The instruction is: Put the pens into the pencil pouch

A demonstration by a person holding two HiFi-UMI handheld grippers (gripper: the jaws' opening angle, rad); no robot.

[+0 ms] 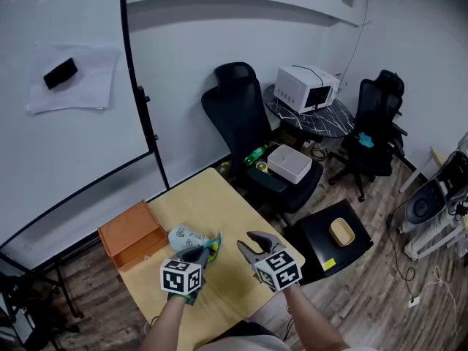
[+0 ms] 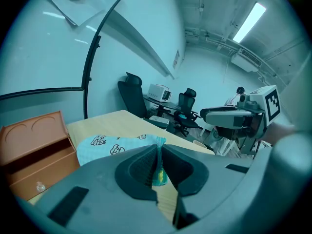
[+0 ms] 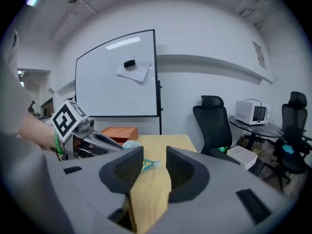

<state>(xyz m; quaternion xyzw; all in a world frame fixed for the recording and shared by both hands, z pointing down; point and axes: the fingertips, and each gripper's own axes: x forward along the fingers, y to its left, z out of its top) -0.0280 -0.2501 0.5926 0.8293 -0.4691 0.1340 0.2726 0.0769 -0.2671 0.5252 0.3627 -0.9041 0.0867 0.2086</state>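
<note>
Pouch (image 1: pixel 187 238) rests on the bench (image 1: pixel 219 196) with its near edge pinched in the left tongs (image 2: pixel 159 155), and if that thin fabric slips free while the spread, empty right tongs (image 3: pixel 155 156) hover nearby, its mouth could sag shut against the pens.

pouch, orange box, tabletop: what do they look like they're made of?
Pouch: probably soft fabric, pale with printed cartoon marks; its edge folds thin in the left gripper. Orange box: rigid, matte, plastic or card, cannot tell which. Tabletop: smooth light wood or wood-look laminate.
</note>
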